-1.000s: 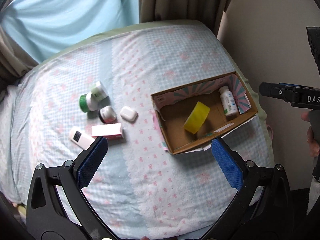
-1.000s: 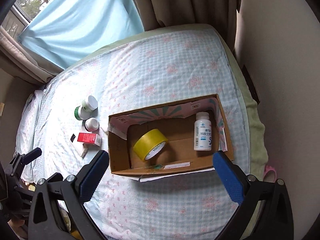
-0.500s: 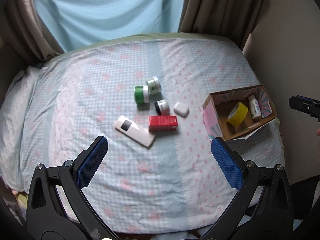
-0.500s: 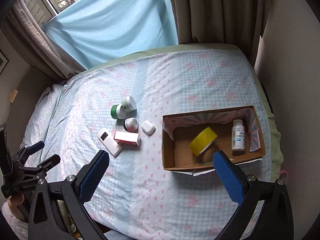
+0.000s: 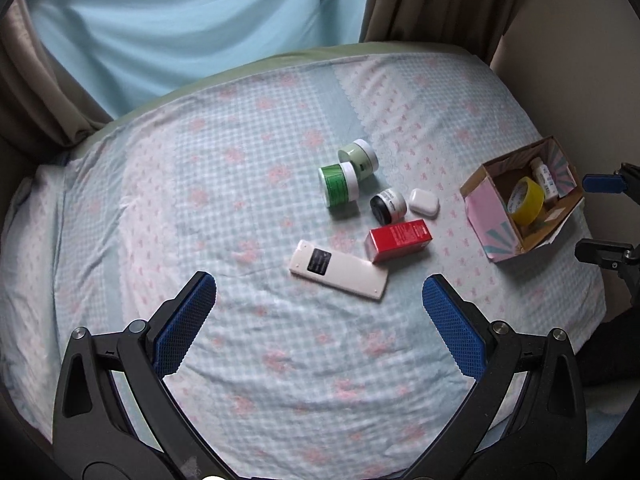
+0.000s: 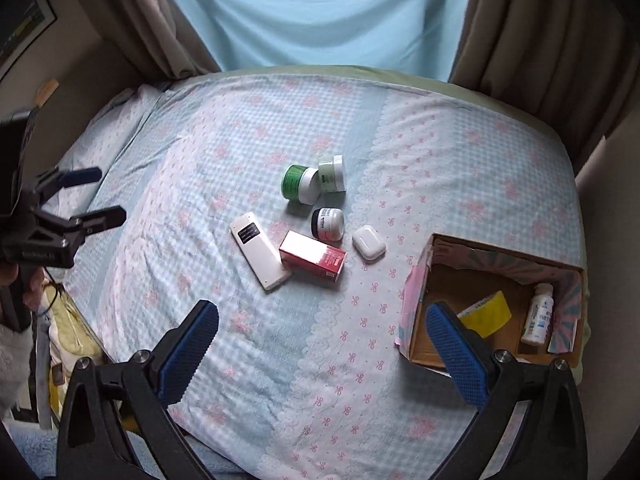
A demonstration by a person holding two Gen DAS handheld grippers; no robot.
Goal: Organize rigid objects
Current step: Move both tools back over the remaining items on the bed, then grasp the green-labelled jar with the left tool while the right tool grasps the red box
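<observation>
- The left hand-held gripper and the right hand-held gripper both gape wide, holding nothing.
- Both have pulled back from the box; tape and bottle sit inside.
- Remote, red carton, jars and earbud case lie on the bed, probably next.

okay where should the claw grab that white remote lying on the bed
Probably across the white remote at its bare middle, past the black label, coming straight down with the left claw, which is open. It lies flat, long and narrow; one corner sits against the red box, so stay clear of that end.
</observation>
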